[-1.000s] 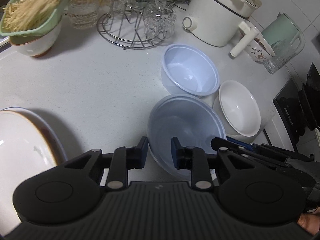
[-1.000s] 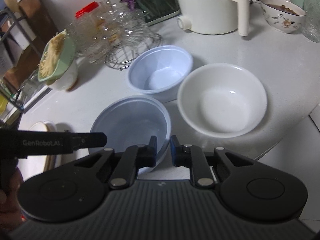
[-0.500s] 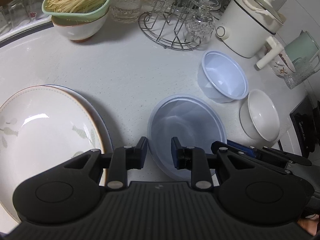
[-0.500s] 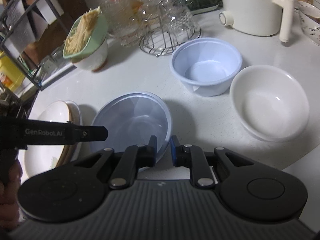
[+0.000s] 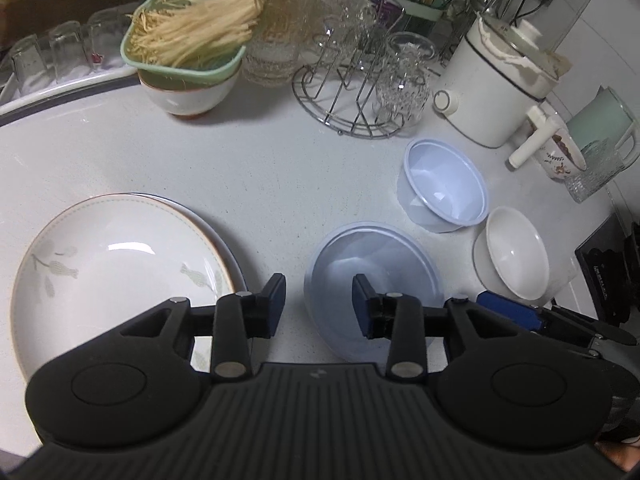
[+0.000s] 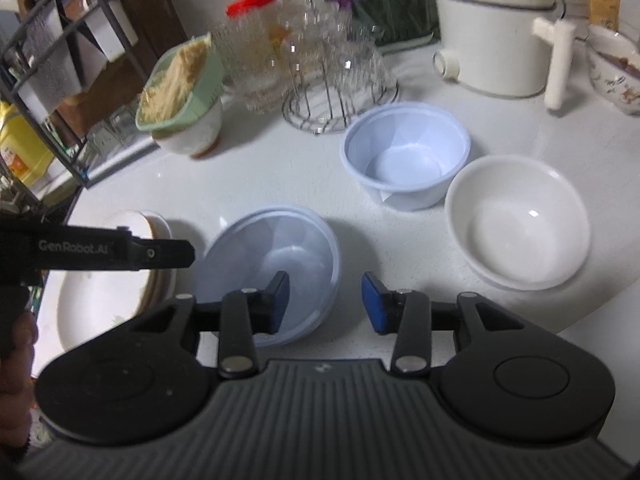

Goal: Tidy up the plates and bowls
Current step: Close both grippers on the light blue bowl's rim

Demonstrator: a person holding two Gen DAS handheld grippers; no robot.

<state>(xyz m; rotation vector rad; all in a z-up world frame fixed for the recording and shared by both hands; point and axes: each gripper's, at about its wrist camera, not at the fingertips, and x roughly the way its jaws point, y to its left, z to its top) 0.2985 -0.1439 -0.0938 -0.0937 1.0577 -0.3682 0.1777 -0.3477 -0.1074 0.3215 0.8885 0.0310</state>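
A translucent blue bowl (image 5: 372,264) sits on the white counter; it also shows in the right wrist view (image 6: 276,264). My left gripper (image 5: 319,304) is open, its jaws straddling the bowl's left rim. My right gripper (image 6: 325,300) is open, straddling the bowl's right rim. A smaller blue plastic bowl (image 5: 444,186) (image 6: 406,156) and a white bowl (image 5: 514,258) (image 6: 518,222) stand to the right. A stack of white patterned plates (image 5: 116,276) (image 6: 104,292) lies to the left.
A green tub of noodles on a white bowl (image 5: 188,56) (image 6: 180,92), a wire glass rack (image 5: 360,92), a white cooker (image 5: 504,84), a flowered bowl (image 6: 612,68) and a green jug (image 5: 600,128) line the back. A black wire shelf (image 6: 52,76) stands far left.
Both grippers have opened from shut on the translucent blue bowl's rim. The bowl has been moved left, away from the other bowls and toward the plates.
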